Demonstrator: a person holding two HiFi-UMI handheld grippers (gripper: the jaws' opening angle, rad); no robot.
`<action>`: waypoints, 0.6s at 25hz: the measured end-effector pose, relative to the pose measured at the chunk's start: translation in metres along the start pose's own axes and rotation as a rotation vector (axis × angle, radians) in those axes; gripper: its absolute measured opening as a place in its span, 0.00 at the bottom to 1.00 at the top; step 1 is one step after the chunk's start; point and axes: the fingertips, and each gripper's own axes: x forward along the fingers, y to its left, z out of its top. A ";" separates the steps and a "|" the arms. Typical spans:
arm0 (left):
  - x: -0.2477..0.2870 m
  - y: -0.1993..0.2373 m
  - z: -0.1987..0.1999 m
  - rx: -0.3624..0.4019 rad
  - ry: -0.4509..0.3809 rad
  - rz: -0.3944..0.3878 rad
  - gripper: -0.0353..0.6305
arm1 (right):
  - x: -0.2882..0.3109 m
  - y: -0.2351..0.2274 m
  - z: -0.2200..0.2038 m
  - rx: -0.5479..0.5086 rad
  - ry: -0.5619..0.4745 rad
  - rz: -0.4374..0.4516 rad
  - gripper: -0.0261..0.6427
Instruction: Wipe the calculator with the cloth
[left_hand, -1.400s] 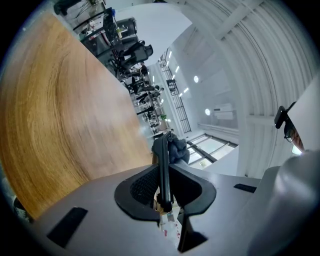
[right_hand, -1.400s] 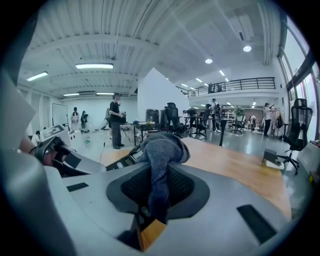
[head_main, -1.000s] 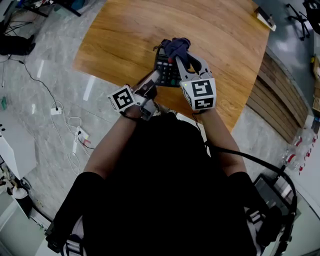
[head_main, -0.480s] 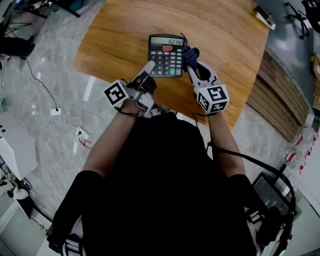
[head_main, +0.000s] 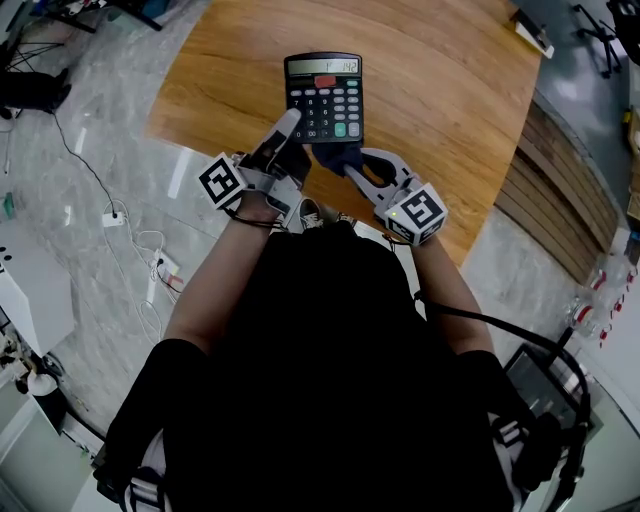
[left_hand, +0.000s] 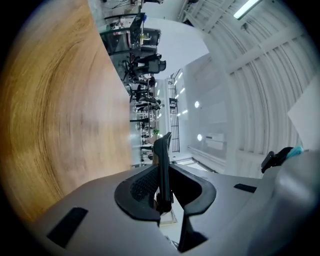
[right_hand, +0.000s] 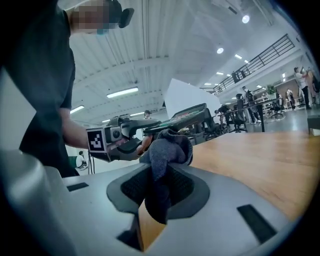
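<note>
Gripping the calculator (head_main: 323, 97) by its near left corner in the left gripper (head_main: 288, 128), above the table (head_main: 450, 120), long axis pointing away, and pinching the cloth (head_main: 337, 158) in the right gripper (head_main: 352, 170) just at its near edge.

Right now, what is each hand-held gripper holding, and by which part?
The left hand-held gripper clamps the calculator by its lower left edge. The right hand-held gripper pinches the dark cloth by a bunched fold.

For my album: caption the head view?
Left gripper holds the calculator; right gripper holds a cloth at its near edge.
</note>
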 end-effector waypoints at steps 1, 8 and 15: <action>0.001 -0.001 -0.004 -0.011 0.006 -0.003 0.16 | 0.000 -0.002 0.002 -0.001 -0.009 -0.007 0.16; -0.002 -0.009 -0.036 -0.072 0.061 -0.026 0.16 | -0.014 -0.045 0.024 0.001 -0.095 -0.135 0.16; -0.004 -0.020 -0.050 -0.116 0.091 -0.057 0.16 | -0.019 -0.091 0.053 -0.009 -0.160 -0.245 0.16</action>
